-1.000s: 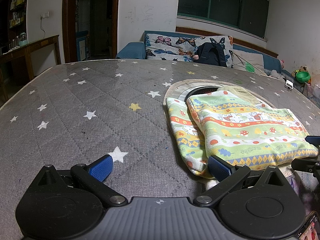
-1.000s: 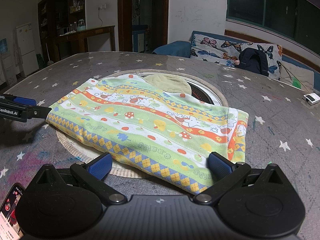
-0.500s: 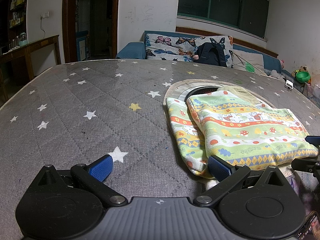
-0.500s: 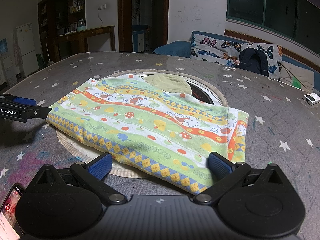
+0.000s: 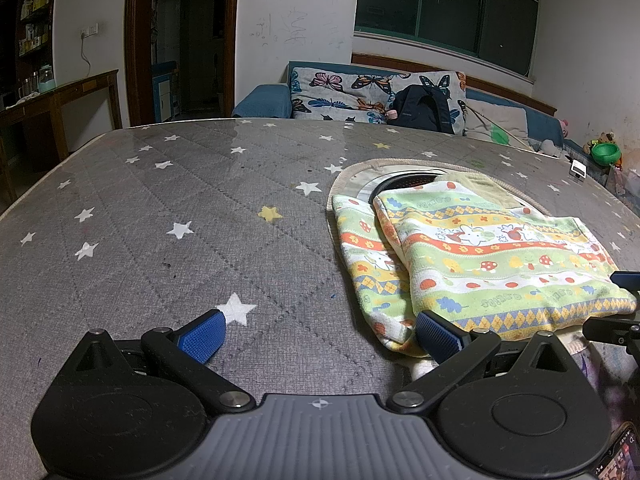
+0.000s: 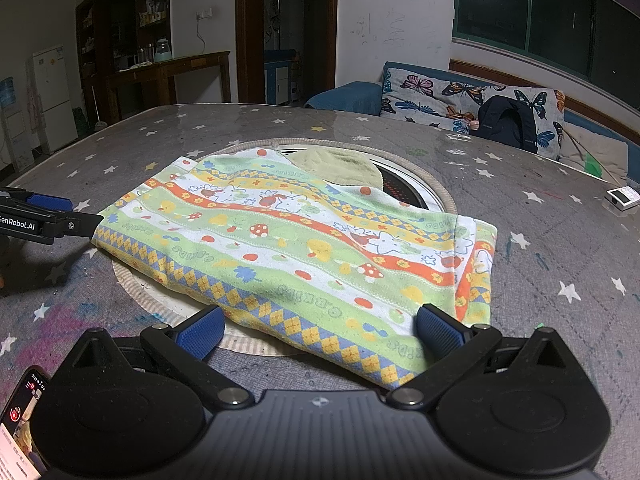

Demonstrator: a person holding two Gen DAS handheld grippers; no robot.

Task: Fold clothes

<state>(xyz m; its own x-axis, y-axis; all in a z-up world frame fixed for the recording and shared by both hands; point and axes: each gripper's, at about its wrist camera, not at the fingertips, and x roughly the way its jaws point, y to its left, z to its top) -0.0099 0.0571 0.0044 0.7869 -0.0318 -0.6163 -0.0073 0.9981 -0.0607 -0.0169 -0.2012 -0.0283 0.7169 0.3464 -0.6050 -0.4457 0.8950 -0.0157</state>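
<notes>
A grey star-printed bench (image 5: 168, 216) fills the left wrist view, with a butterfly-patterned sofa (image 5: 360, 92) at the upper centre. The folded clothes (image 5: 480, 260), a green, orange and yellow striped garment, are seen at centre right, lying on a round beige-rimmed recess (image 5: 360, 168) in the bench. The left claw (image 5: 320, 332) is spread at the bottom, empty, its right pad just beside the garment's near corner.

In the right wrist view the clothes (image 6: 304, 248) occupy the centre. The right claw (image 6: 320, 330) is spread wide, holding nothing. A phone (image 6: 20, 432) shows at lower left. Nothing is seen changed from the earlier frames.
</notes>
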